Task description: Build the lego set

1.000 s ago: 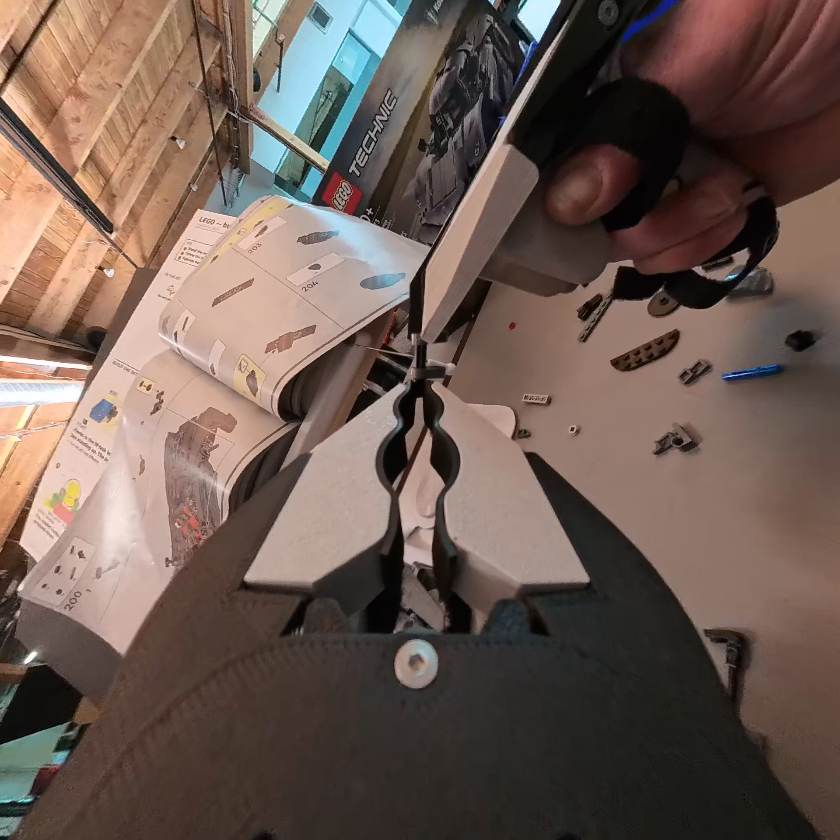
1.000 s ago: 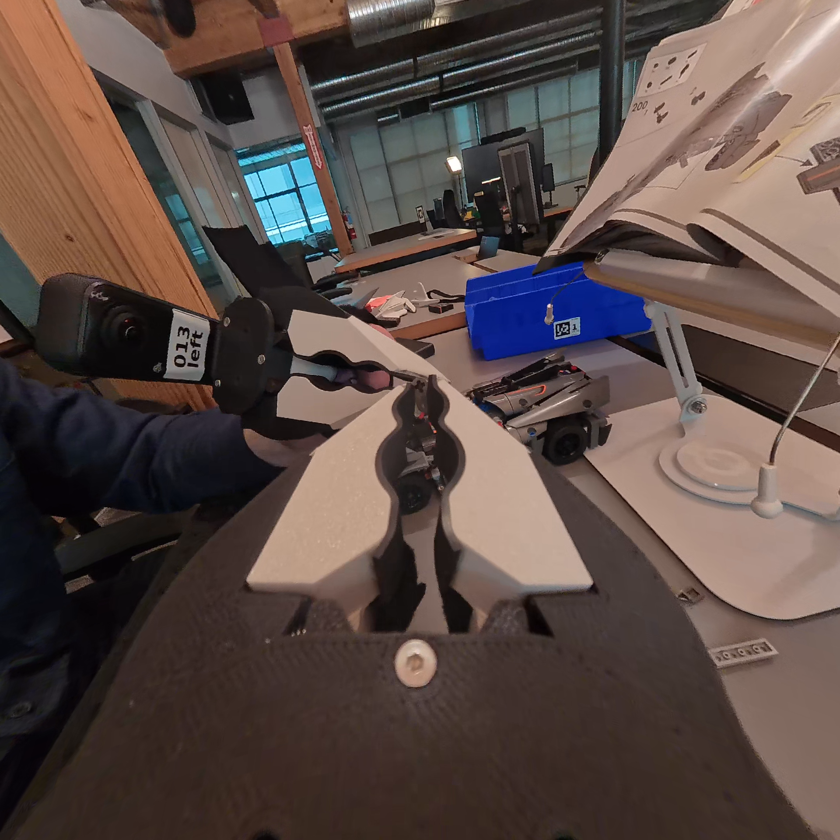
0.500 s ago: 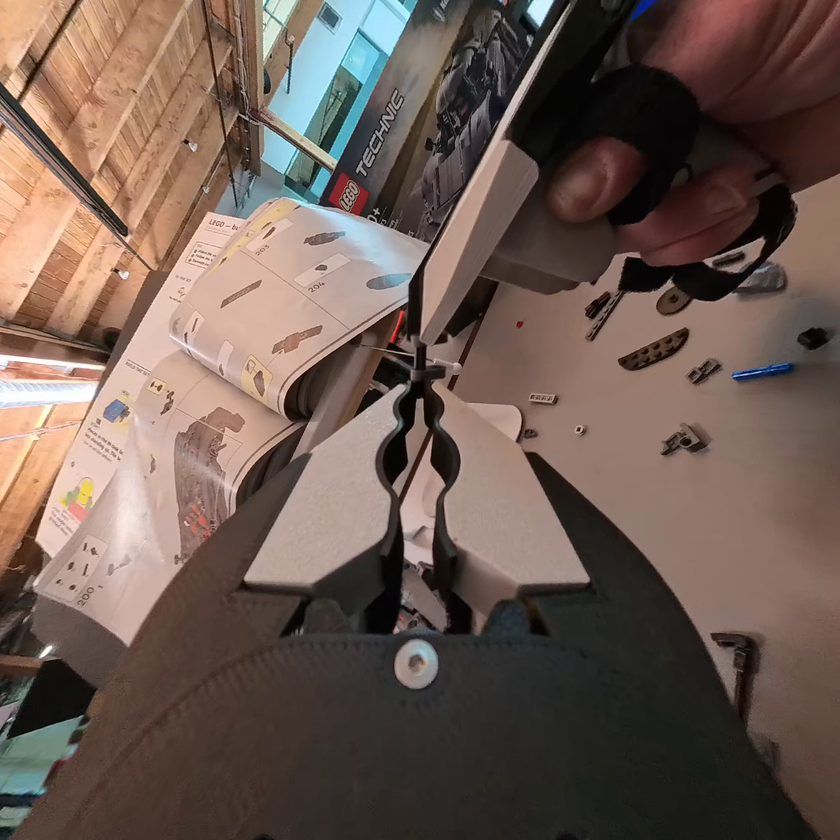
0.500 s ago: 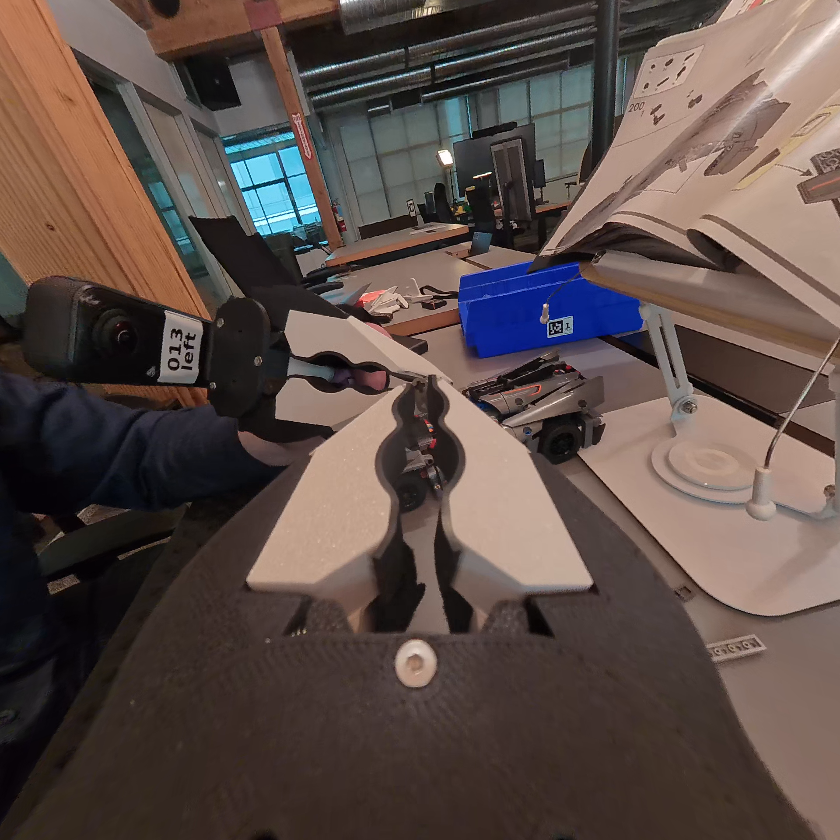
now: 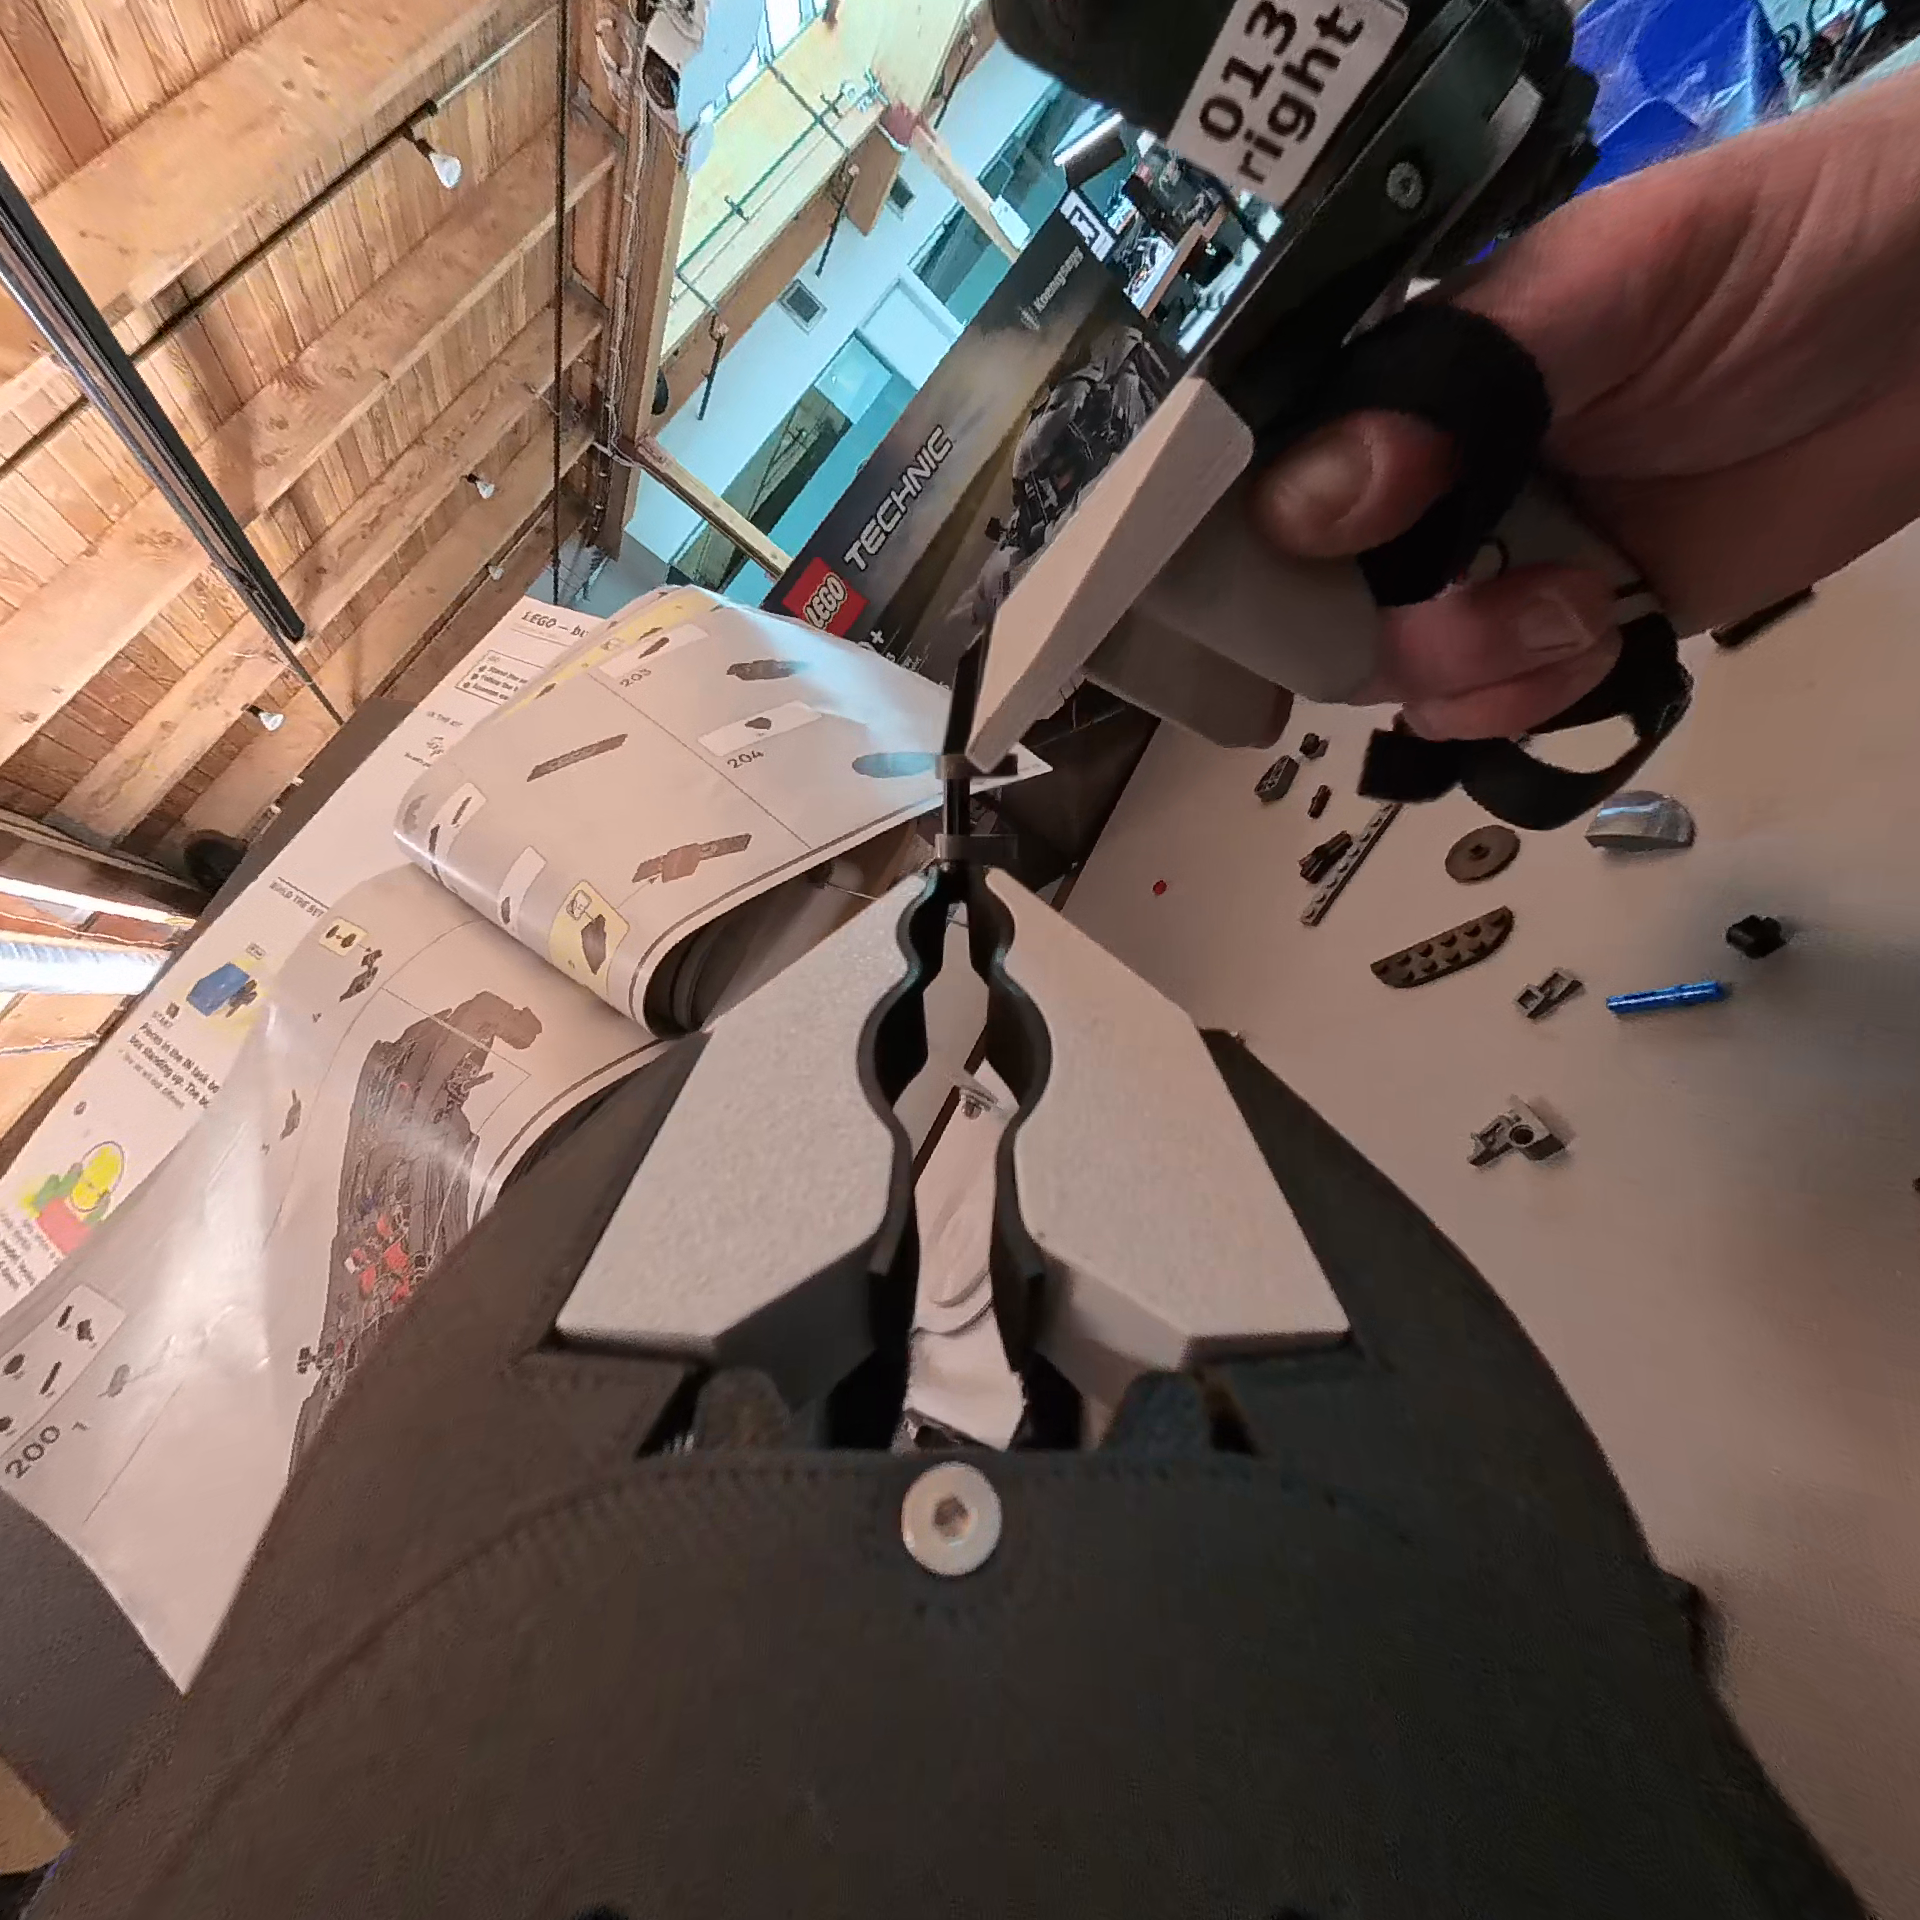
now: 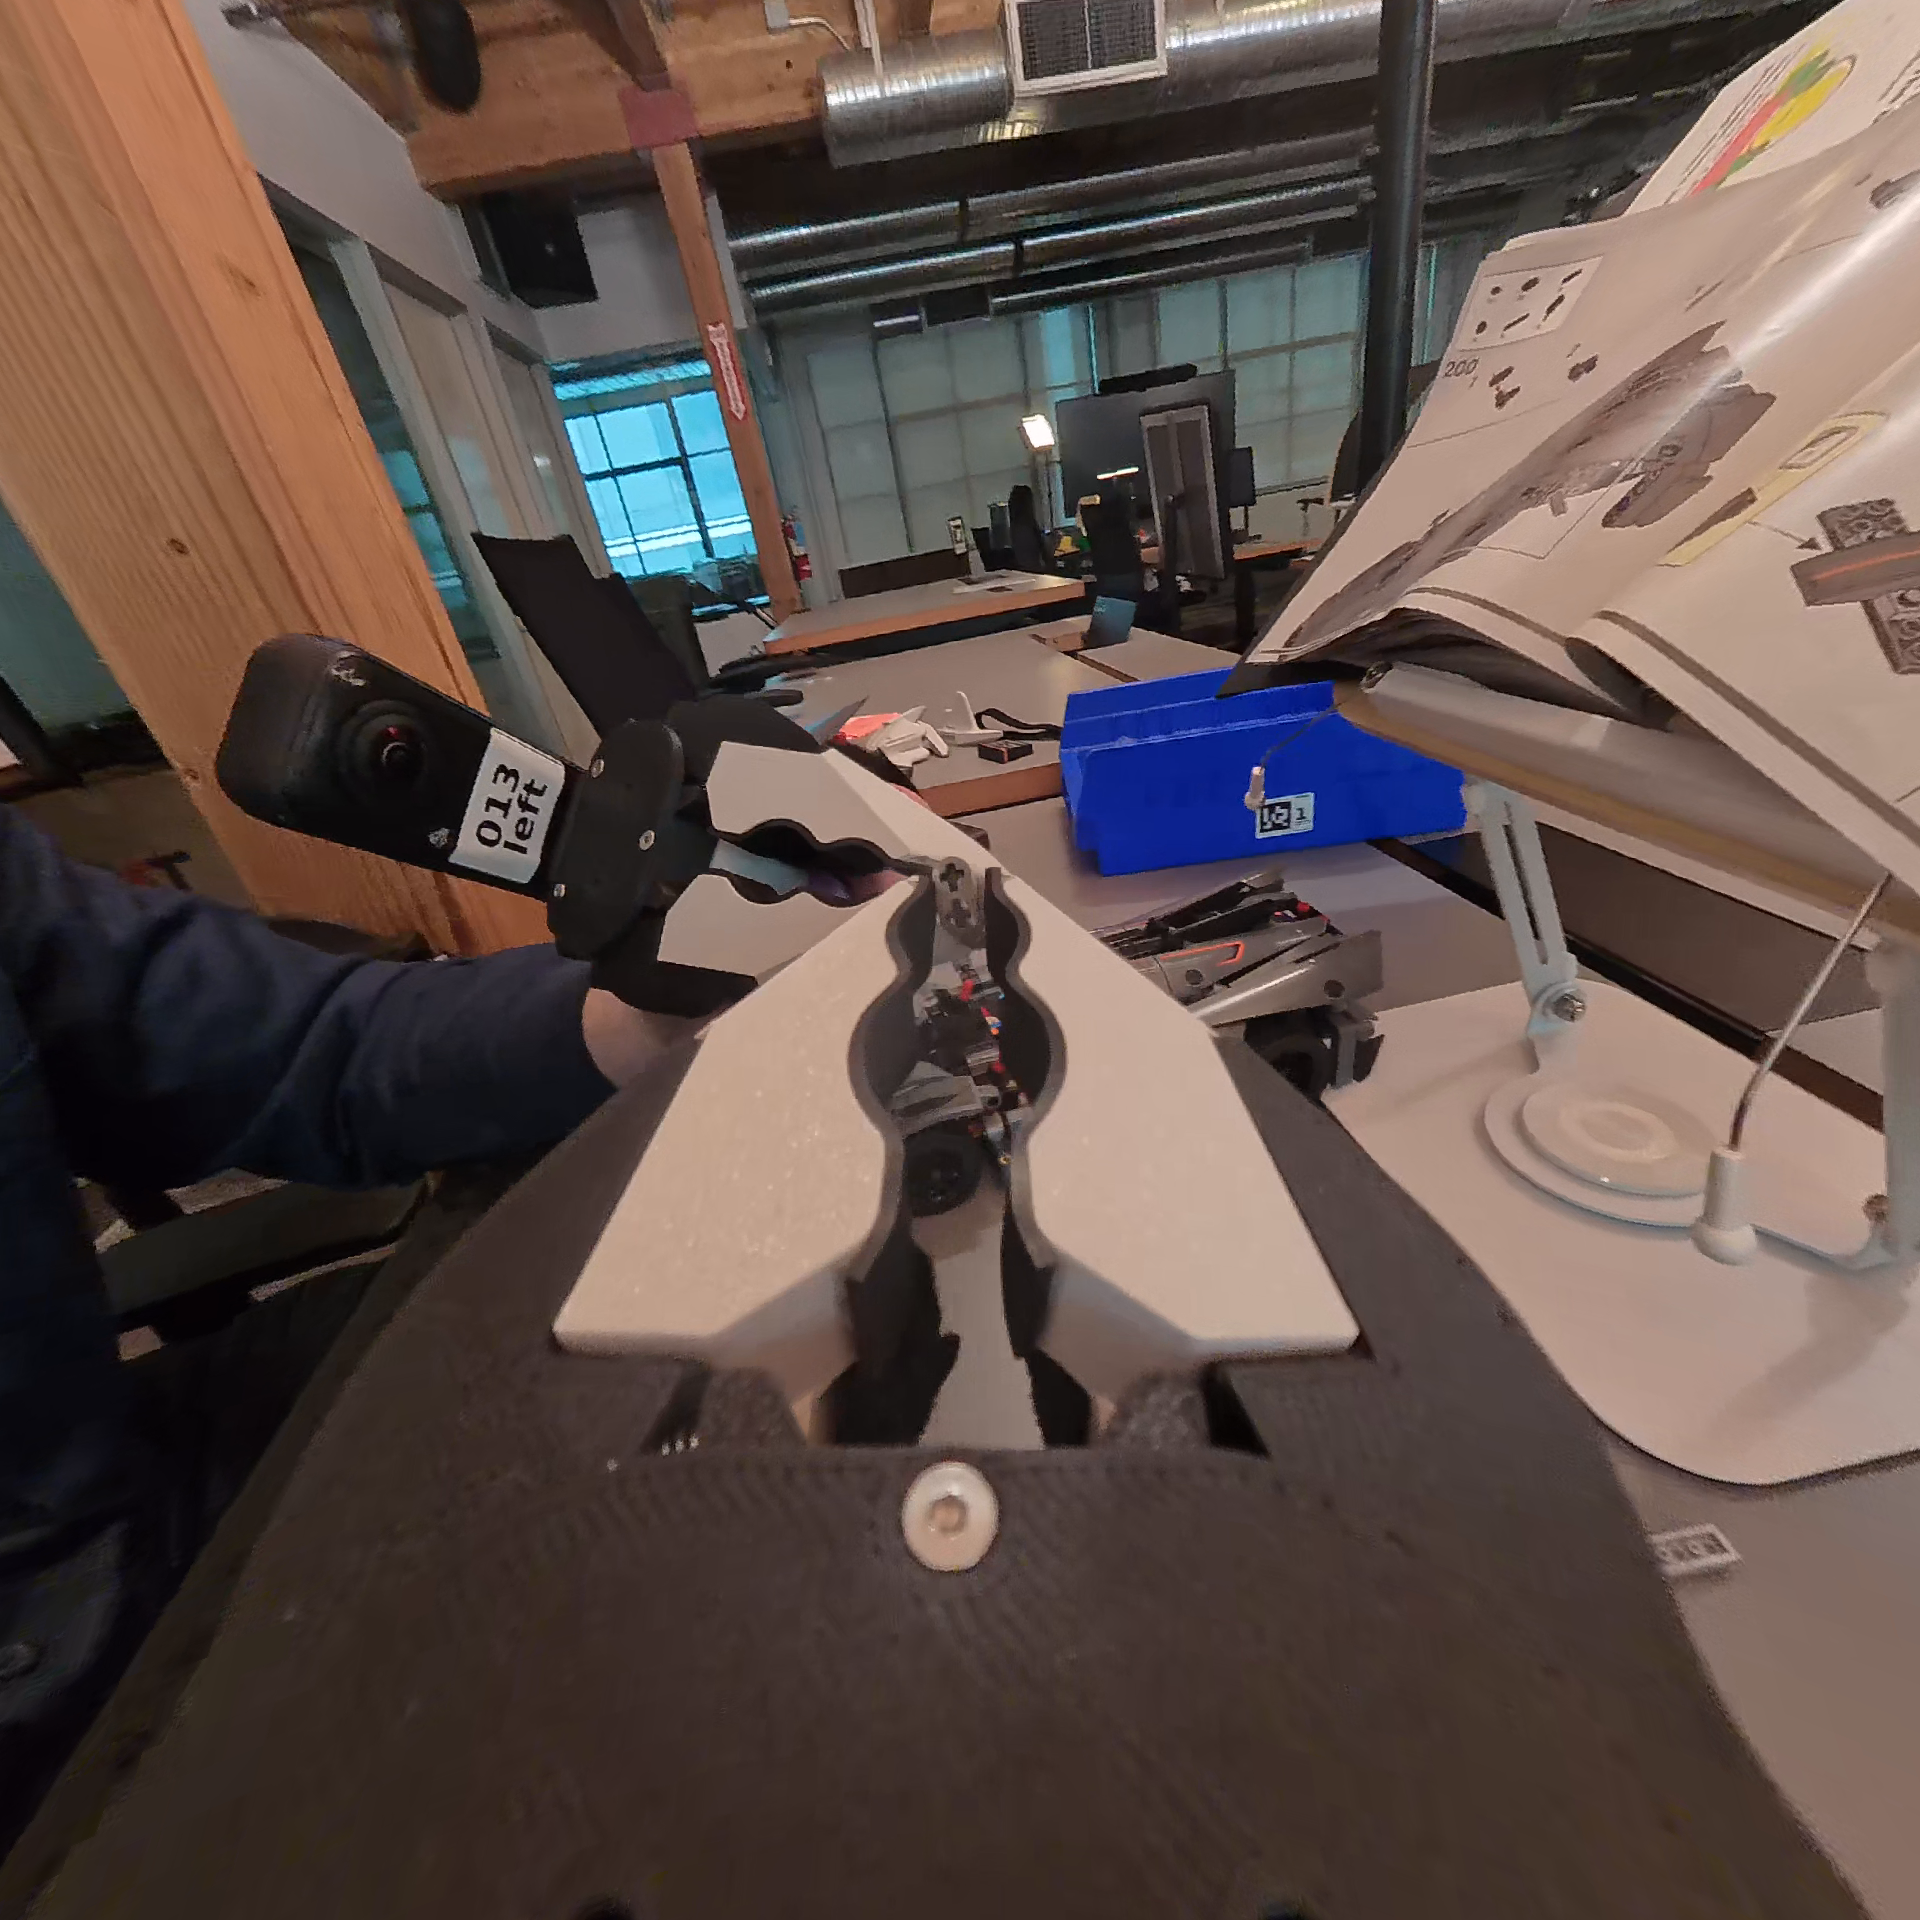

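Note:
My left gripper [image 5: 963, 885] and right gripper [image 6: 954, 883] meet tip to tip above the table. Both are shut on one small thin grey piece with cross-shaped holes [image 6: 957, 896], each at one end. In the left wrist view the piece [image 5: 970, 847] is edge-on between my tips and the right gripper's tips [image 5: 971, 753], which come down from the upper right in a person's hand. In the right wrist view the left gripper [image 6: 902, 862] comes in from the left. The partly built grey and black car [image 6: 1257, 966] stands on the table behind my right fingers.
The open instruction book [image 5: 623, 831] rests on a white stand [image 6: 1600, 1132] beside the car. The set's dark box [image 5: 935, 499] stands behind it, and a blue bin [image 6: 1174, 769] is farther back. Loose parts, including a curved dark plate [image 5: 1444, 951] and a blue pin [image 5: 1662, 997], lie on the table [image 5: 1558, 1403]. Only a small space, under 4 cm, lies between the two pairs of fingers.
Both grippers have shifted and tilted a little together and stay tip to tip. The grey piece now shows more plainly between the right gripper's tips.

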